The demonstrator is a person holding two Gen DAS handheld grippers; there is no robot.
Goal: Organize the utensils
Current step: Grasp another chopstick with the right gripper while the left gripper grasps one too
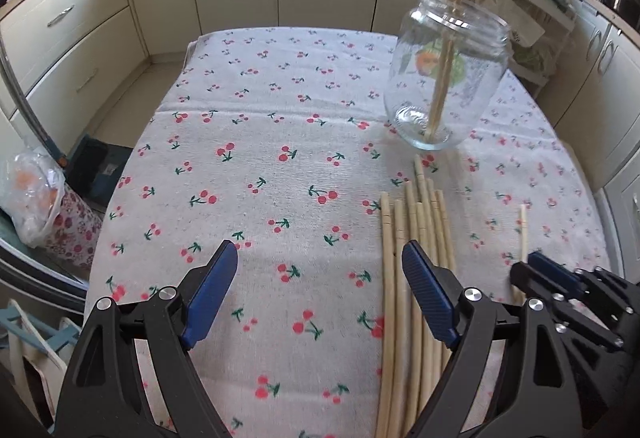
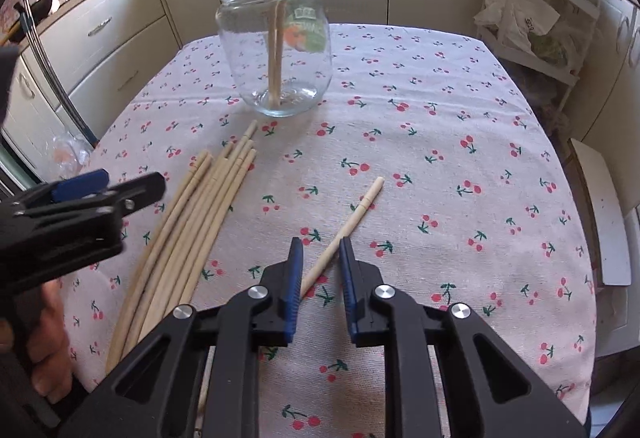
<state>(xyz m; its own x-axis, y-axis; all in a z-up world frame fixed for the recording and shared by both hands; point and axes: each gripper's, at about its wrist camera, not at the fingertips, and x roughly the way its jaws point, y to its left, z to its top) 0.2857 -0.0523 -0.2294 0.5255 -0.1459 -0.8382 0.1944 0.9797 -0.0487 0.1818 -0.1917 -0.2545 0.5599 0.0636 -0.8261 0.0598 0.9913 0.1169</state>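
Cherry-print tablecloth (image 2: pixel 460 109), glass jar (image 2: pixel 280 53) beyond chopstick pile (image 2: pixel 192 209), right gripper (image 2: pixel 320 258) jaws apart astride single chopstick (image 2: pixel 352 217), left gripper (image 1: pixel 320 270) wide.

Left gripper (image 1: pixel 320 258): black skeletal frame, triangular cutouts, silver round screws, blue ribbed pads (image 1: pixel 212 290). Right gripper (image 2: pixel 320 250): same build, blue pads (image 2: pixel 294 290). Bare skin on left hand (image 2: pixel 46 342).
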